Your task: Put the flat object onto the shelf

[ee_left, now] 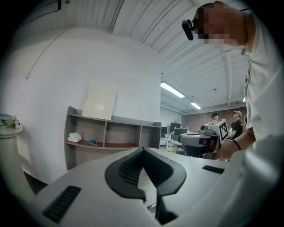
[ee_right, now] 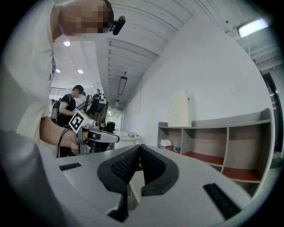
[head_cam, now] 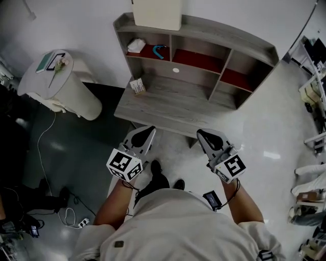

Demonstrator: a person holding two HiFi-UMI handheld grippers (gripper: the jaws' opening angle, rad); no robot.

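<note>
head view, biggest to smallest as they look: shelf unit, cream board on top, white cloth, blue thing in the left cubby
1. grey shelf unit
2. cream flat board, though the frame's top edge cuts it off
3. white crumpled cloth and blue curved object: about alike, too close to rank

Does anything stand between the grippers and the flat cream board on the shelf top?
No, nothing visible. The board stands on top of the shelf; the left gripper and right gripper have open space toward it.

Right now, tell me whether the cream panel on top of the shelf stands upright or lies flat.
Upright: the cream panel stands on edge on top of the shelf, against the wall.
</note>
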